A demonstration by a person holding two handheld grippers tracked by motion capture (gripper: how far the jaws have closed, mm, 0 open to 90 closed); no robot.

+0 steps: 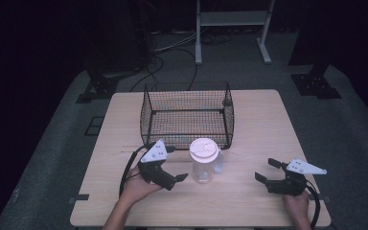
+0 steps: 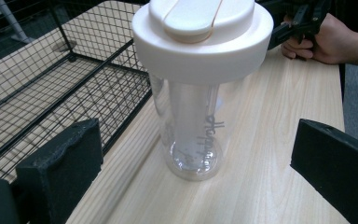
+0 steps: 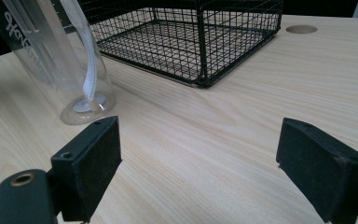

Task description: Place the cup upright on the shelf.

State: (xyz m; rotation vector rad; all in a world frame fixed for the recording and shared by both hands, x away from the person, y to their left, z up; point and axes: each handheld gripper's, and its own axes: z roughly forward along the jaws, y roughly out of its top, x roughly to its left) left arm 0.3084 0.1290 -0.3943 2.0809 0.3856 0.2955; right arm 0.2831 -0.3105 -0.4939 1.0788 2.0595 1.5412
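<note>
High view shows a clear bottle (image 1: 204,163) with a white lid (image 1: 204,148) standing upright on the tabletop (image 1: 249,201), just in front of the black wire basket (image 1: 188,115) and between the 2 grippers. Left gripper (image 1: 172,176) sits near the bottle's left side, fingers (image 2: 60,172) spread apart with the bottle between them but untouched. Right gripper (image 1: 267,171) rests well apart to the right, its fingers (image 3: 88,163) also wide open on nothing.

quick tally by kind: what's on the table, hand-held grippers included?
Clear bottle with white lid: 1
Black wire basket: 1
Hand-held grippers: 2, left hand-held gripper and right hand-held gripper, both open
Total: 4
</note>
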